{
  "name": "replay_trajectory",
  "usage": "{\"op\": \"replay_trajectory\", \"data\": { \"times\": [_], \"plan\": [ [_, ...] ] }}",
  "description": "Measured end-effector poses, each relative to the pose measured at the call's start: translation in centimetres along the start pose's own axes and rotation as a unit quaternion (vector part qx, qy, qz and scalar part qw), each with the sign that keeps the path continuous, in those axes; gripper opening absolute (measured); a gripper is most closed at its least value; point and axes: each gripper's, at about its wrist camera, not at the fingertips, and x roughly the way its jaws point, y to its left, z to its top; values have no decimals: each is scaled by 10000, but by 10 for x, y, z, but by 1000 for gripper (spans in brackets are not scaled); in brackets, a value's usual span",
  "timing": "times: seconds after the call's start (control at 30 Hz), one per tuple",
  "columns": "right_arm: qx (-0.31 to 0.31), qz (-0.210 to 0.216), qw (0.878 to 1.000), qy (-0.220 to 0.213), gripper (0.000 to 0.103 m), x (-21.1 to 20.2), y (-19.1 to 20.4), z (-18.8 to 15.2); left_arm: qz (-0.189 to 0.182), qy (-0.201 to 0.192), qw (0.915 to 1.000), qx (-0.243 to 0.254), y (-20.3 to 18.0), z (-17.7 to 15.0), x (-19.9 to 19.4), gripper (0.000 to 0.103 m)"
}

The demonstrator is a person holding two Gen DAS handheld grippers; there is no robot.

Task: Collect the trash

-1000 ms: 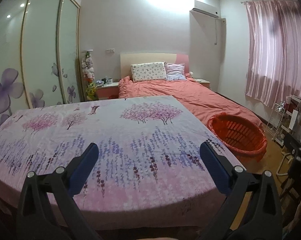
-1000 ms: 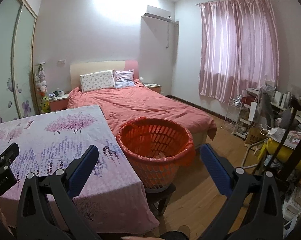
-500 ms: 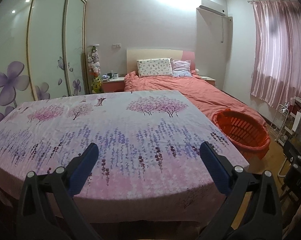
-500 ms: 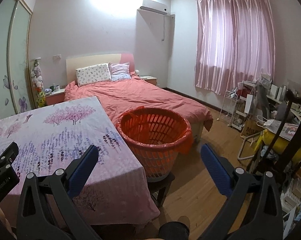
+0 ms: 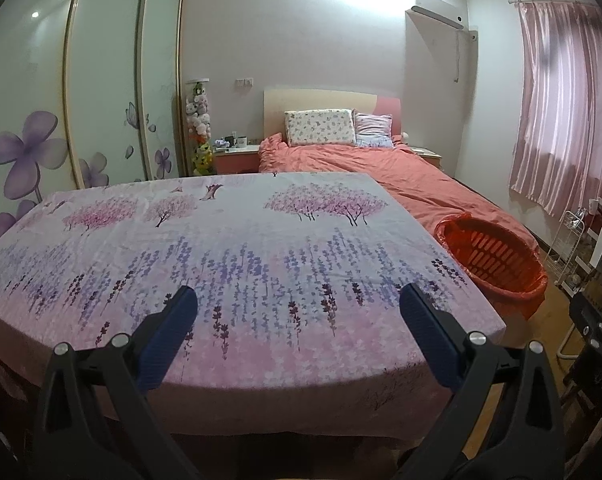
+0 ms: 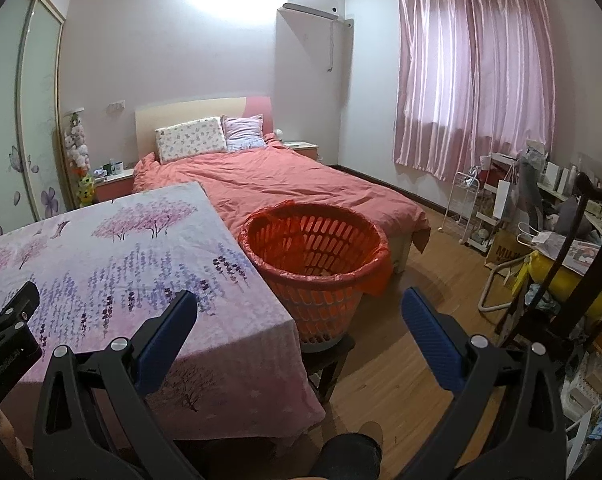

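Both the left gripper [image 5: 299,304] and right gripper [image 6: 299,304] are hanging wide apart, grasping nothing; the table [image 5: 229,240] is showing no trash, so the collecting looks finished or paused, with the basket [image 6: 315,276] standing beside it

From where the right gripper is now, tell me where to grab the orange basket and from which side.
Take the orange basket by its rim, on the near side facing the right gripper, coming down from above. It stands upright and open-topped on a dark stool; the round wall is too wide for the jaws, so one jaw goes inside and one outside.
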Motion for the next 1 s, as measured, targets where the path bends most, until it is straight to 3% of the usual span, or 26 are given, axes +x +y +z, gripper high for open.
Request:
{"op": "replay_trajectory", "data": {
  "times": [0.77, 1.0],
  "plan": [
    [32, 17, 9999, 116, 101, 2, -2, -1, -110, -43, 9999, 93, -7, 0, -5, 99],
    [44, -2, 9999, 114, 101, 1, -3, 0, 40, -128, 9997, 191, -14, 3, -8, 99]
  ]
}}
